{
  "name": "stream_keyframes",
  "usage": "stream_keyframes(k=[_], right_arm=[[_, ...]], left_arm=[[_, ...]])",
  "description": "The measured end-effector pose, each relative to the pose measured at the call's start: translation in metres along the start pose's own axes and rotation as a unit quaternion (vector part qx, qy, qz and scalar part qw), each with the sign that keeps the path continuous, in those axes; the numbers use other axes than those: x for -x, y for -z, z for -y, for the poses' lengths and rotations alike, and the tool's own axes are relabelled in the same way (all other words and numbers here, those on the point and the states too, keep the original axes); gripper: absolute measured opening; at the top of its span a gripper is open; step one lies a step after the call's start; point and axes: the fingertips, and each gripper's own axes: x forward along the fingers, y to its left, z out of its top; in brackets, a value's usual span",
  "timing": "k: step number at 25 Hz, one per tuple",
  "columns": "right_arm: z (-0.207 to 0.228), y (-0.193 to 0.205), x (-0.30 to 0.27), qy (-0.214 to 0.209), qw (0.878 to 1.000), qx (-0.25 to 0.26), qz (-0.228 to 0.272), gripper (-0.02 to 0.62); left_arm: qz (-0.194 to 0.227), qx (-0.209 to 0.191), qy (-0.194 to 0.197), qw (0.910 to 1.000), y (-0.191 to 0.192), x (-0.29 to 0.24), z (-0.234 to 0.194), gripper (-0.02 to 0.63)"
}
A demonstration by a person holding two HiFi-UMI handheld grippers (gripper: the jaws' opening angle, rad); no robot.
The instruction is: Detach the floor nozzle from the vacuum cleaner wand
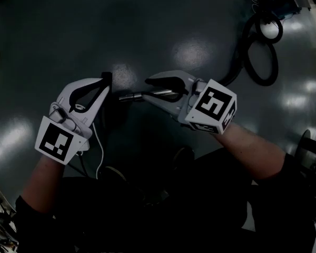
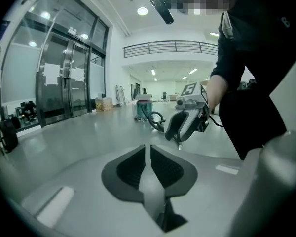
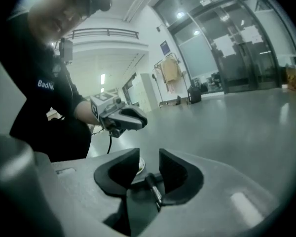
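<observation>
Left gripper (image 2: 148, 152): fingers all but together, nothing between them. Just to its right, the wand (image 1: 152, 94) ends bare. No floor nozzle can be made out in the dark, so the detaching looks done. Right gripper (image 3: 148, 155): fingers apart, the wand lying loose between them.

Your wand (image 1: 147, 95) is a slim, shiny metal tube with a darker tip, level against the dark floor (image 1: 163, 25) before you. Its free end points to your left.
</observation>
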Motion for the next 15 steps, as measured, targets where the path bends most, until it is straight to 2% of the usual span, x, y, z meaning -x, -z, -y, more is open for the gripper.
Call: stream_keyframes(k=[3,5,7,10,12,15], right_arm=[[-0.002,0.047,-0.029,-0.030,0.996,0.030,-0.075,0.149],[0.000,0.089,-0.048,-0.045,0.987,0.057,-0.140,0.179],[0.007,0.138,-0.066,-0.056,0.972,0.091,-0.210,0.210],[0.020,0.203,-0.088,-0.067,0.942,0.147,-0.294,0.230],[0.028,0.235,-0.096,-0.069,0.926,0.169,-0.330,0.237],[0.033,0.264,-0.106,-0.077,0.912,0.191,-0.355,0.242]], left_arm=[[-0.051,-0.026,0.031,0.9979,0.043,-0.018,0.010,0.088],[-0.102,-0.048,0.057,0.9920,0.085,-0.032,0.020,0.132],[-0.159,-0.074,0.090,0.9805,0.131,-0.047,0.034,0.180],[-0.227,-0.109,0.133,0.9585,0.196,-0.060,0.058,0.243],[-0.261,-0.132,0.144,0.9455,0.231,-0.068,0.066,0.266],[-0.297,-0.159,0.147,0.9299,0.267,-0.077,0.071,0.293]])
